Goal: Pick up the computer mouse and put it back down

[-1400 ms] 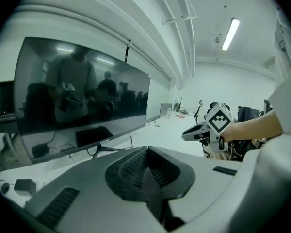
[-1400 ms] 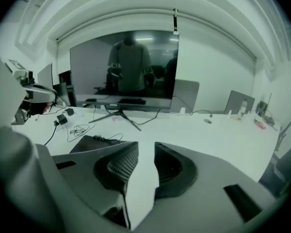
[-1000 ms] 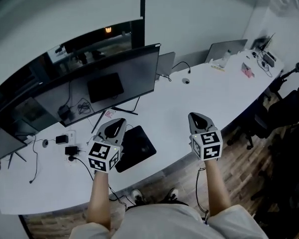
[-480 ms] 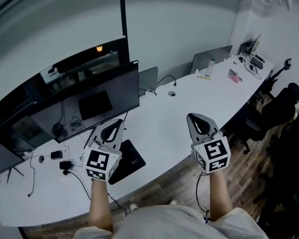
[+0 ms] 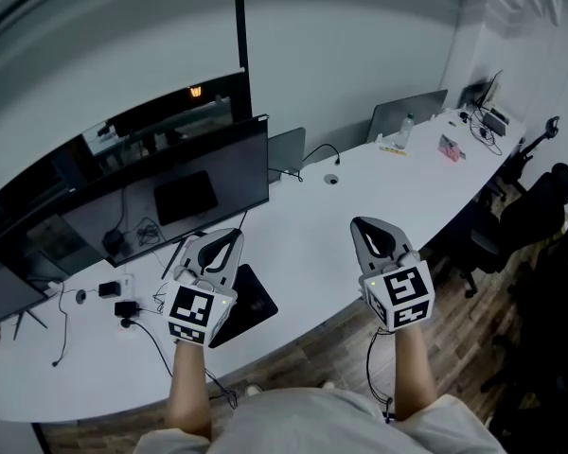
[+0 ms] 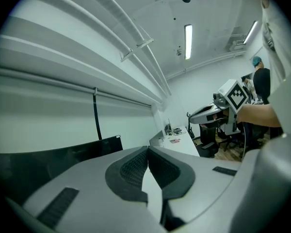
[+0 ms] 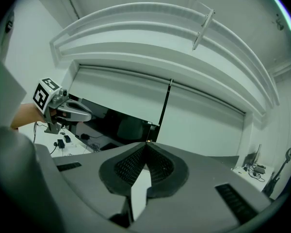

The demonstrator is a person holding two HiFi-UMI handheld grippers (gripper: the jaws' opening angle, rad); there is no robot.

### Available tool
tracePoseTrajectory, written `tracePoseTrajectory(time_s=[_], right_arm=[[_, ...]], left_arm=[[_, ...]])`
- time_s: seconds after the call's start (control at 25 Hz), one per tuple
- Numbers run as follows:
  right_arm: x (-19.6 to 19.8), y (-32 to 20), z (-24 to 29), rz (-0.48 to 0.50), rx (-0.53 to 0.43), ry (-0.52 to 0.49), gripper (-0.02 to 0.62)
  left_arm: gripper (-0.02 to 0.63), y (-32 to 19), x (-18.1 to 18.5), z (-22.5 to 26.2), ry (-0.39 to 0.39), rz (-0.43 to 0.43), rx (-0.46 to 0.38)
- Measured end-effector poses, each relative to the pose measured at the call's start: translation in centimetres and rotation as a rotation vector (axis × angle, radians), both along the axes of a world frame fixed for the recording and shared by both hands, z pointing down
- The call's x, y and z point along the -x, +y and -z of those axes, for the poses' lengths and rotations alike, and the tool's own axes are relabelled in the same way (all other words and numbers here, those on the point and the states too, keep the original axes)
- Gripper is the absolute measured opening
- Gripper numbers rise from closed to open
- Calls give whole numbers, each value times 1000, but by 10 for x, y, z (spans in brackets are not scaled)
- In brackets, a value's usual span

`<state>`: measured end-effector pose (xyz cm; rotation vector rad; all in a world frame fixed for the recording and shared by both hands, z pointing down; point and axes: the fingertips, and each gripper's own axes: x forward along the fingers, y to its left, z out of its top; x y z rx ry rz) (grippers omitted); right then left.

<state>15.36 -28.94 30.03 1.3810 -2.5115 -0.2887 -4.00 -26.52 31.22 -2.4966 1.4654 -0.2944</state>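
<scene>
The left tongs [image 5: 222,237] cover part of the mouse pad [image 5: 254,308]; items [image 5: 449,147] far beyond the right tongs [image 5: 362,225] are too small to identify.

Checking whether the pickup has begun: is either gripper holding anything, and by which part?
Nothing is held. The left gripper and the right gripper both have their jaws shut together with nothing between them, above the desk.

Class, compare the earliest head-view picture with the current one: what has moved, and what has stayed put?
The left tongs and right tongs have both risen a little above the desk. Both stay shut and empty; nothing grasped or released. The black mouse pad and monitor are unmoved.
</scene>
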Motion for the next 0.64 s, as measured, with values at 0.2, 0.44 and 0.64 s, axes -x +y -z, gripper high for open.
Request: tracePoseTrajectory(time_s=[0.2, 0.44, 0.64], right_arm=[[3, -2, -5, 1, 9, 2, 12], [6, -1, -9, 6, 16, 4, 12], [7, 0, -12, -3, 19, 20, 12]], left_arm=[[17, 1, 9, -4, 1, 18, 15], [17, 3, 15, -10, 3, 31, 19], [17, 4, 17, -14, 7, 32, 31]])
